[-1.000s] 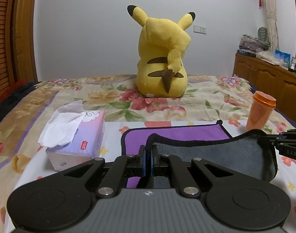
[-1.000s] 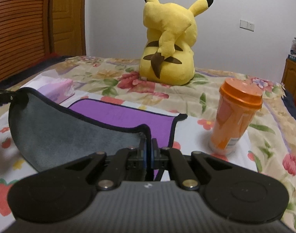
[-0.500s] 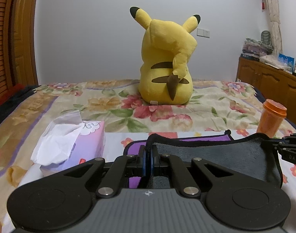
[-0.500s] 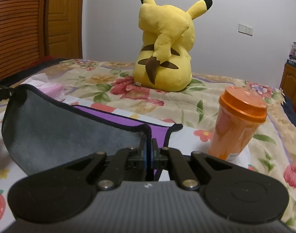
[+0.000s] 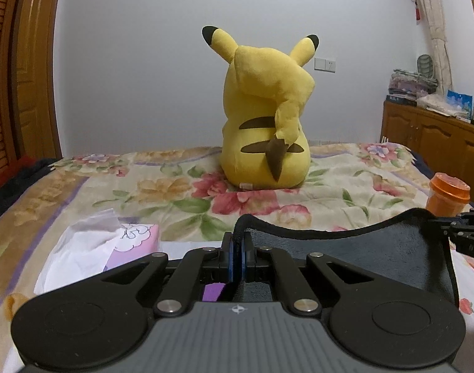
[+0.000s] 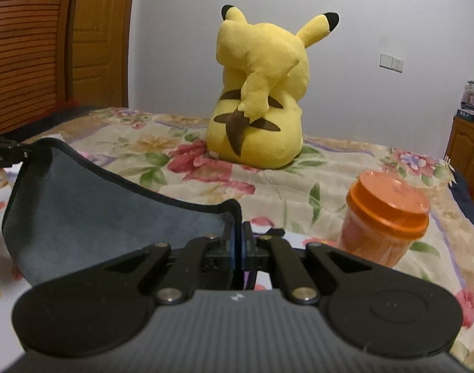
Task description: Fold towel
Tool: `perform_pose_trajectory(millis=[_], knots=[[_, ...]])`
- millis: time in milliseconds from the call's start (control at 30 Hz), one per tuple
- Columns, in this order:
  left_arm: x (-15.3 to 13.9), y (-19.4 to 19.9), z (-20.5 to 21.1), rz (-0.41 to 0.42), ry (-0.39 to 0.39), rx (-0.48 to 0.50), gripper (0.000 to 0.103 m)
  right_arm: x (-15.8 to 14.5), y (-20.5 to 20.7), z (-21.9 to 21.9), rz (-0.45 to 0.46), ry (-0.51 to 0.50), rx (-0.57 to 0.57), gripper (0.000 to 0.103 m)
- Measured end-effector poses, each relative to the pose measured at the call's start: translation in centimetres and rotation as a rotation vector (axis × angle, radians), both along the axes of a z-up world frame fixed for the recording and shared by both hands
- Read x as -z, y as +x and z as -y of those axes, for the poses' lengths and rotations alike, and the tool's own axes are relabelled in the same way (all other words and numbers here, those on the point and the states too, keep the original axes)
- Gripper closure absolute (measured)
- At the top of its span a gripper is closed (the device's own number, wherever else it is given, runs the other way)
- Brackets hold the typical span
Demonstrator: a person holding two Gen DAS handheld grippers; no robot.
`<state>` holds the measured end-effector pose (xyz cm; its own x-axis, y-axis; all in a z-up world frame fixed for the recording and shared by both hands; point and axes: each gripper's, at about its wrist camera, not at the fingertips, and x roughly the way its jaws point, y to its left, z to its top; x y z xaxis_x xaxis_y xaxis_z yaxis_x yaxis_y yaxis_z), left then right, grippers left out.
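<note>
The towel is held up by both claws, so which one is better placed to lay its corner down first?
Probably left: beyond the right claw stands the orange cup, close to where its towel corner would land.

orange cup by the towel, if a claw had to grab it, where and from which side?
Grip the orange cup on its body below the lid, coming in level from the near side. It stands upright, and its lid flares wider than the body, so a top-down pinch would likely slip. The right claw is nearest, but it is shut on the towel, as is the left claw.
</note>
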<state>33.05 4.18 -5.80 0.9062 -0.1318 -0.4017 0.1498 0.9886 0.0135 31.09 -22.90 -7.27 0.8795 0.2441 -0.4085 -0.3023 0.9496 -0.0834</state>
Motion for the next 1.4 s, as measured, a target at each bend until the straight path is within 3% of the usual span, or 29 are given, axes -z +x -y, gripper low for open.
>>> perform_pose_trajectory(millis=[567, 933, 1200, 1333, 1367, 1400], knots=[[0.9, 3.9, 0.0, -0.007, 0.035, -0.019, 0.095, 0.3, 3.6, -0.7, 0.025, 0.009, 0.049, 0.099], [4.4, 7.6, 0.0, -0.094, 0.050, -0.027, 0.095, 3.5, 6.4, -1.5, -0.047, -0.037, 0.053, 0.099], [5.5, 8.0, 0.2, -0.104, 0.076, -0.041, 0.093, 5.5, 7.0, -1.2, -0.102, -0.045, 0.074, 0.099], [5.7, 7.9, 0.3, -0.121, 0.070, -0.041, 0.069, 5.7, 6.9, -1.2, -0.113, -0.043, 0.096, 0.095], [5.7, 7.7, 0.3, -0.120, 0.070, -0.039, 0.064, 5.6, 6.7, -1.1, -0.114, -0.040, 0.098, 0.089], [5.6, 7.4, 0.3, -0.119, 0.071, -0.036, 0.063, 5.5, 6.5, -1.0, -0.115, -0.038, 0.098, 0.088]])
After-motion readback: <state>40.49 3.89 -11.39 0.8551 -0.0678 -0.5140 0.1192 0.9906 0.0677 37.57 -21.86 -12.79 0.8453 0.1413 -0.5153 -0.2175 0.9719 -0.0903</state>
